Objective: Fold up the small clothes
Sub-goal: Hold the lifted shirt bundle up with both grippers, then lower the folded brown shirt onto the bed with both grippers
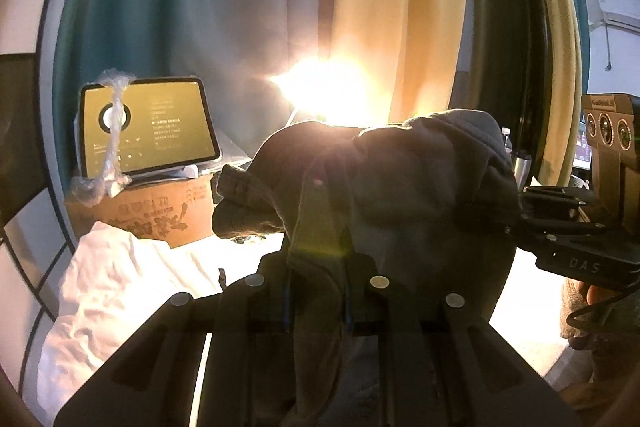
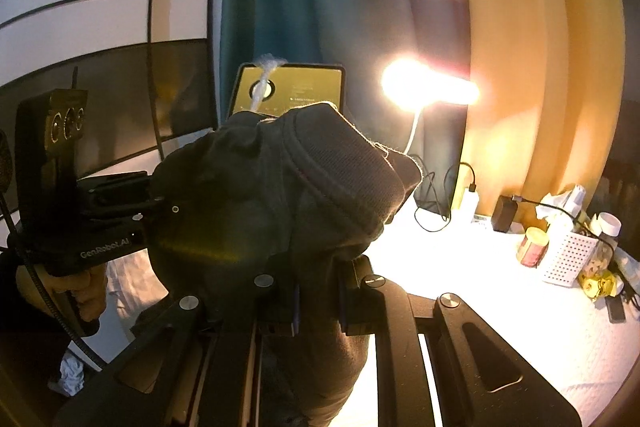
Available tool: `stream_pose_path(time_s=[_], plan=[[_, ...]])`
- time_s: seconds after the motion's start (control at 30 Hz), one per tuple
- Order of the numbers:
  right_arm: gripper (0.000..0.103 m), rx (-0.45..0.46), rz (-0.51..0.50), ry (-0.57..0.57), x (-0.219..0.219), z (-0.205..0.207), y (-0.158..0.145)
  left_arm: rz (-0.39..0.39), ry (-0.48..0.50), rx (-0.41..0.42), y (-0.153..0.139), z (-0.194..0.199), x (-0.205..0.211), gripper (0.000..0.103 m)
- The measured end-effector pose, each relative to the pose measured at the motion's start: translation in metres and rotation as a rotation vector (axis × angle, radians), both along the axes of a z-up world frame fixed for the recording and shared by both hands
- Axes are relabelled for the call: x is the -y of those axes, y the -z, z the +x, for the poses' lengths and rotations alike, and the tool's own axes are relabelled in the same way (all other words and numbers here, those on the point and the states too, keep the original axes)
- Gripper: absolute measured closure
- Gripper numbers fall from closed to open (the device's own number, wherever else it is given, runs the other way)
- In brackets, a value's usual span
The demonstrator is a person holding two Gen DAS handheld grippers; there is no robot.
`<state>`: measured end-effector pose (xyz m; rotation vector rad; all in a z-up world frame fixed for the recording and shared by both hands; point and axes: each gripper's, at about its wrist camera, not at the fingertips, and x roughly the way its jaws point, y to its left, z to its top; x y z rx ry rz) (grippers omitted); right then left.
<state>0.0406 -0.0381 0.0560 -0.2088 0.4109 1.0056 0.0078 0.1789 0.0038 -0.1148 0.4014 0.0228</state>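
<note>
A dark grey garment point(image 1: 400, 187) hangs bunched in the air above the white table, held from two sides. In the left wrist view my left gripper point(image 1: 318, 267) is shut on a fold of it, and the cloth drapes down between the fingers. My right gripper point(image 1: 518, 215) comes in from the right edge with its tips buried in the cloth. In the right wrist view the same garment point(image 2: 280, 187) fills the middle; my right gripper point(image 2: 316, 279) is shut on its lower part. My left gripper point(image 2: 160, 211), held by a hand point(image 2: 80, 291), grips the cloth's left side.
A tablet point(image 1: 148, 127) stands on a cardboard box point(image 1: 160, 211) at the back left, with a crumpled white cloth point(image 1: 112, 287) before it. A bright lamp point(image 2: 428, 87) glares against the curtains. A white perforated basket point(image 2: 568, 259), jars point(image 2: 532, 247) and cables point(image 2: 432, 203) crowd the table's point(image 2: 480, 307) right side.
</note>
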Motion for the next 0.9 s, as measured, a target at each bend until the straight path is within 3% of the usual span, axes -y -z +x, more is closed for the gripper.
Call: stream_pose_path(time_s=[0.9], plan=[[0.089, -0.156, -0.081, 0.029, -0.039, 0.083, 0.060, -0.057, 0.023, -0.162, 0.051, 0.076, -0.027, 0.087]])
